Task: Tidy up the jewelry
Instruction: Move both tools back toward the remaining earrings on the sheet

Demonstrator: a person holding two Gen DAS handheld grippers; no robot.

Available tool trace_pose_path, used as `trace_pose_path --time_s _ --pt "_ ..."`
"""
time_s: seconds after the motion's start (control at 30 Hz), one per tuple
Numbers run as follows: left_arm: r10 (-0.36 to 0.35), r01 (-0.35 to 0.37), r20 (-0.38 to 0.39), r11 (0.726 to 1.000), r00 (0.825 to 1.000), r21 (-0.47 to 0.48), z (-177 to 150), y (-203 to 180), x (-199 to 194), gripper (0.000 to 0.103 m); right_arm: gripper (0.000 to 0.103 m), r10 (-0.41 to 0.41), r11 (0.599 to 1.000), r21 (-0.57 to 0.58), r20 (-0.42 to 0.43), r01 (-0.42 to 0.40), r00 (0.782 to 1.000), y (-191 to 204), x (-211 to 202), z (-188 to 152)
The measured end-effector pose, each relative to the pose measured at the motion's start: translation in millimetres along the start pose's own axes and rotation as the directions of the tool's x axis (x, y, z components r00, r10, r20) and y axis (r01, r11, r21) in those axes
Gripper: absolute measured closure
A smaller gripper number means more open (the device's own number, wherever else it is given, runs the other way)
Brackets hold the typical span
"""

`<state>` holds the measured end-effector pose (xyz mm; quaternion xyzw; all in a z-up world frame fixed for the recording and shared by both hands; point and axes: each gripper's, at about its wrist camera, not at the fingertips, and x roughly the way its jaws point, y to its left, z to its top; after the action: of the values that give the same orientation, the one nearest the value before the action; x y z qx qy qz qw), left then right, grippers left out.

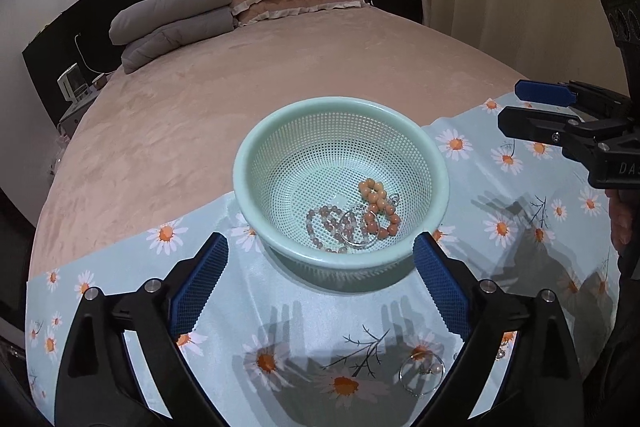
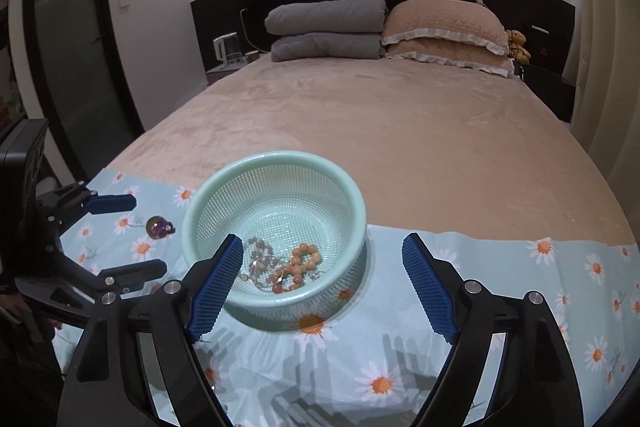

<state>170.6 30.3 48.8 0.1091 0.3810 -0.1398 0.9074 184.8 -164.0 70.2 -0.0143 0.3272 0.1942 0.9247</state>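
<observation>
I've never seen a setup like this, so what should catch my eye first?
A mint-green mesh basket sits on a daisy-print cloth at the foot of a bed, holding an orange bead bracelet and a paler one. Both blue-padded claws, left and right, stand open and empty.

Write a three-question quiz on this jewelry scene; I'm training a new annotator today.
1. True or false: the orange bead bracelet lies inside the green basket.
2. Which item is on the daisy cloth outside the basket? A) clear bangle B) wristwatch C) comb
3. Are the fingers of the left gripper and the right gripper holding anything?

Key: 1 true; 2 A; 3 no, both are open and empty.
</observation>
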Motion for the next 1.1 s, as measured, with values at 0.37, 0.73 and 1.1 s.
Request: trace_pose_path --time_s 0.37,0.73,1.1 --pt "0.025 -0.025 -0.015 1.000 1.000 0.017 -26.6 -13.5 -33.3 0.006 0.016 -0.015 1.000 -0.024 -0.004 0.015 1.000 17.3 -37.7 -15.2" --pt "0.028 -0.026 -0.111 0.999 0.993 0.018 -66.9 -23.7 -20.6 0.006 0.016 -0.051 0.996 -0.070 -0.084 0.045 0.995 22.1 -37.7 -47.9" --pt "-0.068 0.072 -0.181 0.997 0.981 0.014 -101.9 -47.4 6.6 0.006 0.016 -0.049 0.988 -0.150 -0.141 0.028 0.989 35.5 -28.6 -106.1"
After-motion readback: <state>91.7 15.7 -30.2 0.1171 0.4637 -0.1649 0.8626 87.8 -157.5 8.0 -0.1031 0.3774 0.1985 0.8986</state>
